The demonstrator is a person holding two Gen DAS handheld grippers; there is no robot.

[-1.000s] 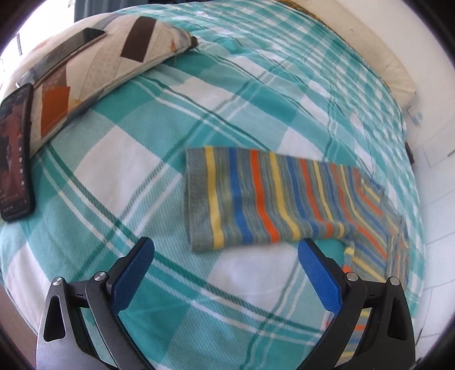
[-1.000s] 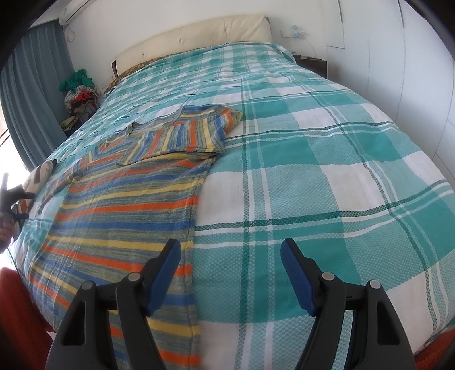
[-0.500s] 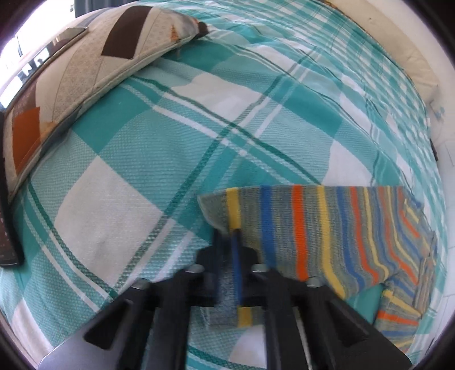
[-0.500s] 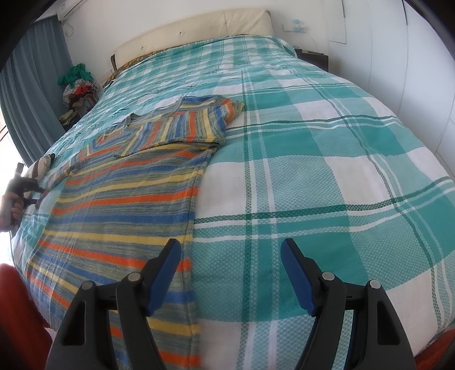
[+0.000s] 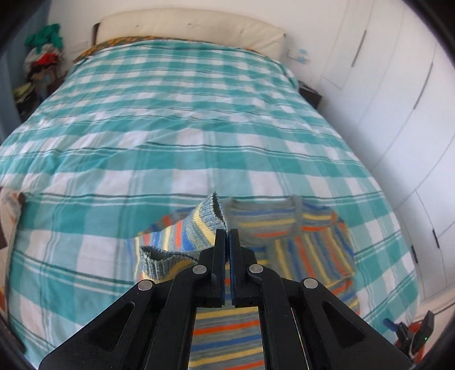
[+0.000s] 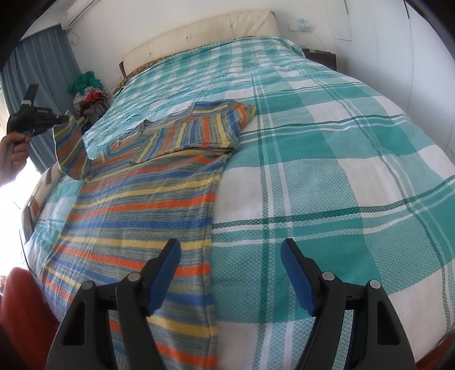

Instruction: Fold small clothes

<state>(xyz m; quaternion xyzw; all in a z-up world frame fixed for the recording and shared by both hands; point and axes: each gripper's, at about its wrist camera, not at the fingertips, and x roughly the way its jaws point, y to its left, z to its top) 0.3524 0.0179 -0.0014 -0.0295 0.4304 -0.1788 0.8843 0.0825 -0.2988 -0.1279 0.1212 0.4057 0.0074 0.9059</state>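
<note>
A striped knit sweater in orange, blue, yellow and grey lies flat on the bed, with one sleeve folded across its chest. My left gripper is shut on the cuff end of the other sleeve and holds it up off the cover. The right wrist view shows that gripper at far left in a person's hand, the sleeve hanging from it. My right gripper is open and holds nothing. It hovers over the sweater's lower side edge.
The bed has a teal and white plaid cover and a cream headboard. A heap of clothes sits by the blue curtain. White wardrobe doors line the right side. A patterned pillow lies at the bed's left edge.
My left gripper closed on the sleeve's cuff, then rose and swung round with it, so its view now faces the headboard. The right gripper stayed still and open.
</note>
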